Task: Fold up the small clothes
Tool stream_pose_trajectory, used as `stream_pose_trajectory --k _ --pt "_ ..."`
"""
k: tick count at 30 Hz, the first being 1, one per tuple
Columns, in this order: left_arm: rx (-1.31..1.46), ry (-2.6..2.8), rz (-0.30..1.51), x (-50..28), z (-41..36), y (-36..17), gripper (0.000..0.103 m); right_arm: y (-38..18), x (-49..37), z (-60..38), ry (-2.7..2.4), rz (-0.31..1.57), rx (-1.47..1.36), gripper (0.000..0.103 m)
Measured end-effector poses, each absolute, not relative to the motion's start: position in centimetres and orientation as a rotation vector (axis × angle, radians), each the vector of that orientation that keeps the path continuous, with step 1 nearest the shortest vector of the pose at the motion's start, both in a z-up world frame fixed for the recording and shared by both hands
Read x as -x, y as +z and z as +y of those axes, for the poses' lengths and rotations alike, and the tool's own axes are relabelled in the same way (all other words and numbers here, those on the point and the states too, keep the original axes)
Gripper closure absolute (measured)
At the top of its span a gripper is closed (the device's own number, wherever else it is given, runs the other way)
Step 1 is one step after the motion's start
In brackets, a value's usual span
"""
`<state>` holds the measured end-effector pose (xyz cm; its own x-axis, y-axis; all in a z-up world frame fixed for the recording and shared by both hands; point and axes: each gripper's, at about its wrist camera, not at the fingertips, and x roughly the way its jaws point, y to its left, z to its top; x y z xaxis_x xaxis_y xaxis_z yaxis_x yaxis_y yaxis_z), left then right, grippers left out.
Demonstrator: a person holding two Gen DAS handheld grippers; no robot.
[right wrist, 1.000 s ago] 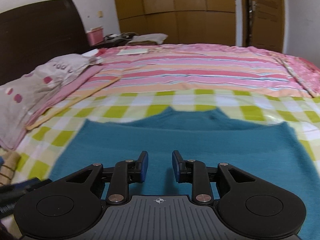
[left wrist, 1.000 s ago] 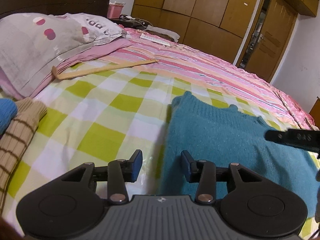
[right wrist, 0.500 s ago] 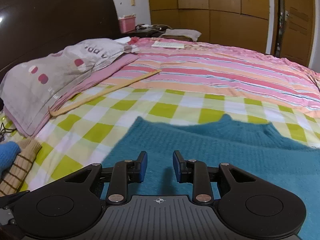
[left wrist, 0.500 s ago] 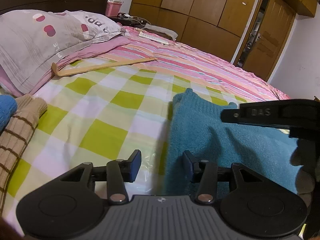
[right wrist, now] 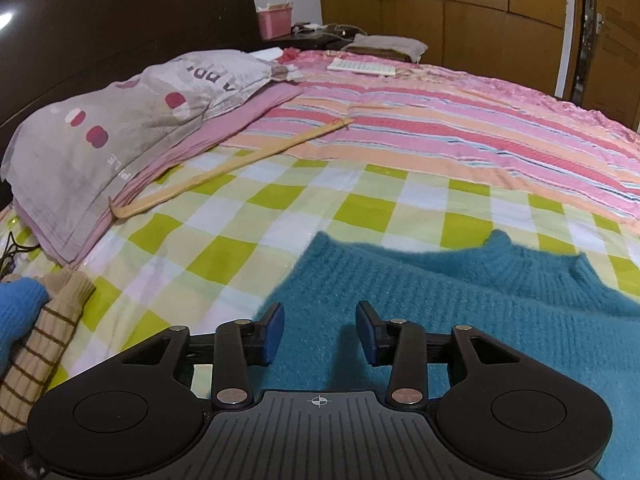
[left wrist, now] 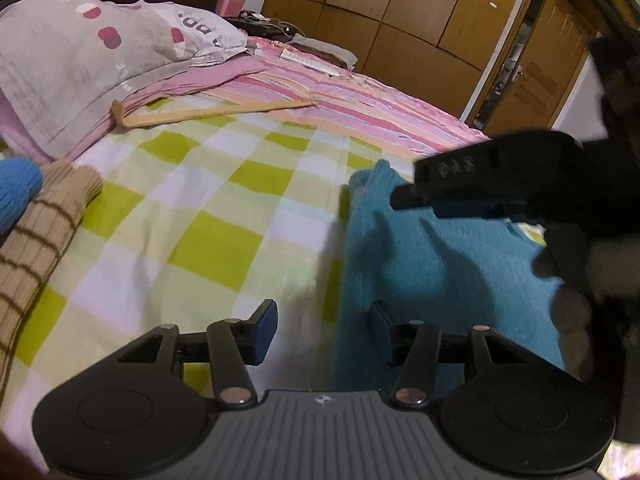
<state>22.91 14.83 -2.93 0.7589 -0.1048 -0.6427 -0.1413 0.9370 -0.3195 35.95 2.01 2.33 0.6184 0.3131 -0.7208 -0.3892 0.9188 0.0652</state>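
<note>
A: What is the biggest thing ahead of the two claws?

B: A bed (right wrist: 248, 248) fills both views. The part nearest the claws has a green and white checked cover; beyond it lies a pink striped cover (right wrist: 460, 132).

A: And the garment to fold?

B: A teal sweater (right wrist: 500, 320) lies flat on the checked cover. It sits directly under and ahead of the right claw (right wrist: 320, 332), spreading off to that claw's right. Seen from the left claw (left wrist: 324, 330), the sweater (left wrist: 432, 264) lies ahead and to the right, its left edge running between the two fingertips.

A: Are the claws holding it?

B: No. Both stand released. The left claw's jaws have just been opening; only the sweater's edge lies below the gap, and neither pad presses it. The right claw's jaws have also just been opening, with knit fabric below them but nothing pinched. In the left view, the right claw (left wrist: 480, 188) hangs above the sweater, ahead and to the right.

A: What else is nearby?

B: Far ahead and left of both claws, a grey pillow (right wrist: 120, 128) rests on folded pink cloth. A long wooden stick (right wrist: 232, 164) lies just beside it. Close on the left, a tan striped knit (right wrist: 44, 340) sits touching a blue knit (right wrist: 16, 312). A pink basket (right wrist: 274, 22) stands far beyond the bed.
</note>
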Motion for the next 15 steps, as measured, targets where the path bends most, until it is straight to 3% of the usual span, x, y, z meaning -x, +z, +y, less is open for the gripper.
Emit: stream_pose_trajectory --k 6,11,15 --pt "0.352 0.012 0.718 -22.1 14.9 -3.0 0.045 1.5 -37.6 3.1 0.414 0.883 0.038 0.061" --pt "0.365 -0.002 0.73 -22.1 15.0 -3.2 0.045 0.9 -37.9 5.6 0.411 0.9 0.139 0.044" --pt "0.358 -0.008 0.733 -22.2 14.8 -3.4 0.044 0.2 -38.4 7.7 0.381 0.913 0.273 0.044"
